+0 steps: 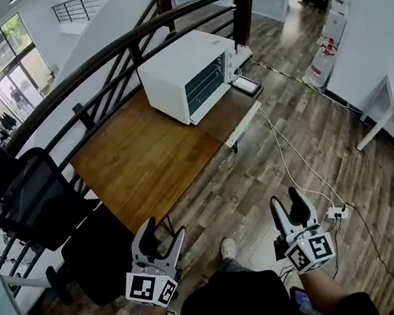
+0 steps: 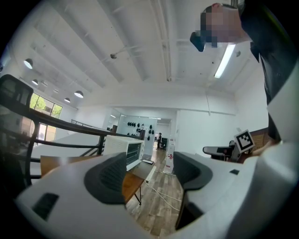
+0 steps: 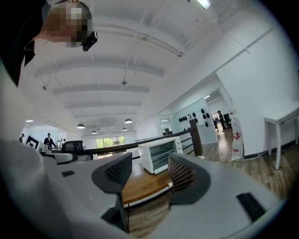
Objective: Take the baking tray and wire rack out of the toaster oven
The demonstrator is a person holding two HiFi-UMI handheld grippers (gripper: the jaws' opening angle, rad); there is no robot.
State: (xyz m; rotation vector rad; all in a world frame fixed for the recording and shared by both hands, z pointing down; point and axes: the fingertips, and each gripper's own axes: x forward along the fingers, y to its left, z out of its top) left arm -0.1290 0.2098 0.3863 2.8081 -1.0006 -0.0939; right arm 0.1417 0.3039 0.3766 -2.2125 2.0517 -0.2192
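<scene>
The white toaster oven (image 1: 189, 77) stands at the far end of the wooden table (image 1: 145, 153), and its glass door looks closed. Dark bars show behind the glass; I cannot tell the baking tray from the wire rack. Both grippers are held well short of the table, near the person's body. My left gripper (image 1: 164, 231) is open with nothing between its jaws, just off the table's near corner. My right gripper (image 1: 286, 202) is over the floor, also open and holding nothing. The oven shows far off past the left gripper (image 2: 149, 172) and the right gripper (image 3: 145, 175).
A black office chair (image 1: 34, 199) stands left of the table, and a dark railing (image 1: 129, 46) runs behind it. A small black-framed flat thing (image 1: 246, 85) lies beside the oven. Cables and a power strip (image 1: 335, 213) lie on the floor. A white desk (image 1: 389, 117) is on the right.
</scene>
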